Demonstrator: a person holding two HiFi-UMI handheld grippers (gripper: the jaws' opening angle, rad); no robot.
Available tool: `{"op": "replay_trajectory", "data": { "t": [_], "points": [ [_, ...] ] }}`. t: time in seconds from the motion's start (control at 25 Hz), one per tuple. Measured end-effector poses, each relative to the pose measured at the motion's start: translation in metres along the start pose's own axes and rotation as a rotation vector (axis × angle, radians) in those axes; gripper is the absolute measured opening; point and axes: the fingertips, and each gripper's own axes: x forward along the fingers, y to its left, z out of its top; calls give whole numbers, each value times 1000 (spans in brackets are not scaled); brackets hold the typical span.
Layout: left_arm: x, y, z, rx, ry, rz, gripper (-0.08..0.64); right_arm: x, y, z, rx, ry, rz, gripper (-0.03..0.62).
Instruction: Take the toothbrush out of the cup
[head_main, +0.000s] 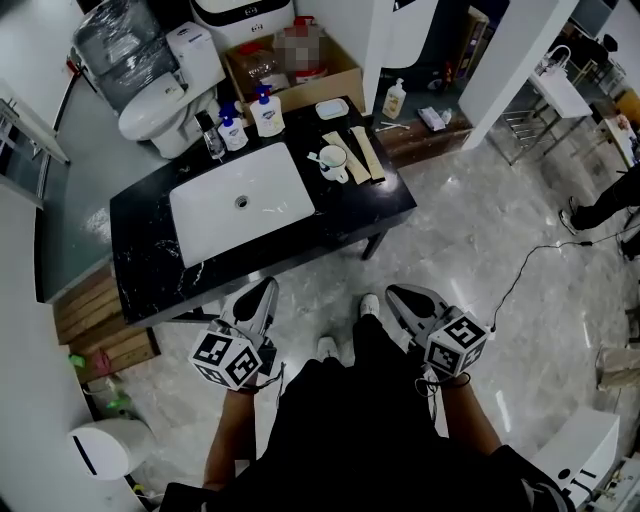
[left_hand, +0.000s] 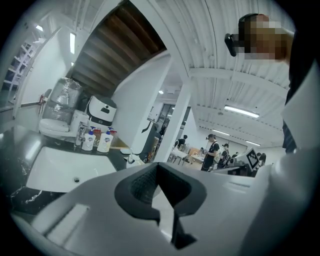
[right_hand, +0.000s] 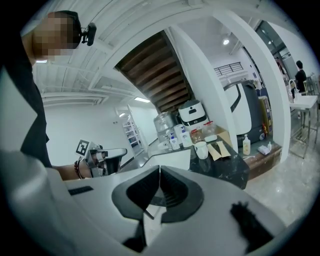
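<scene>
A white cup (head_main: 335, 163) stands on the black counter (head_main: 350, 215), right of the sink, with a white toothbrush (head_main: 317, 157) poking out over its left rim. The right gripper view shows the cup (right_hand: 201, 149) far off, and the left gripper view shows it as a small shape (left_hand: 132, 159). Both grippers hang low in front of the counter, well short of the cup. My left gripper (head_main: 262, 297) (left_hand: 157, 167) is shut and holds nothing. My right gripper (head_main: 400, 297) (right_hand: 160, 170) is also shut and holds nothing.
A white sink basin (head_main: 240, 200) fills the counter's middle. At its back stand a faucet (head_main: 212, 137), two soap bottles (head_main: 266, 112) and a soap dish (head_main: 332, 108). Two tan strips (head_main: 355, 152) lie beside the cup. A toilet (head_main: 165, 100) and a cardboard box (head_main: 290, 65) stand behind.
</scene>
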Motion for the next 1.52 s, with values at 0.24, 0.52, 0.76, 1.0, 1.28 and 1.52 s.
{"op": "replay_trajectory", "data": {
  "t": [0.24, 0.52, 0.76, 1.0, 1.28, 1.52],
  "points": [
    [27, 14, 7, -7, 7, 82, 8, 24, -41, 19, 10, 9, 59, 15],
    [79, 19, 16, -15, 9, 138, 8, 51, -89, 33, 15, 47, 156, 15],
    [119, 21, 18, -25, 25, 166, 8, 67, -131, 43, 32, 71, 192, 15],
    [147, 22, 23, -26, 31, 186, 8, 77, -160, 53, 47, 77, 223, 15],
    [164, 24, 30, -32, 27, 245, 8, 90, -180, 62, 54, 91, 285, 15],
    [166, 22, 32, -41, 7, 296, 8, 106, -193, 65, 35, 122, 330, 15]
  ]
}}
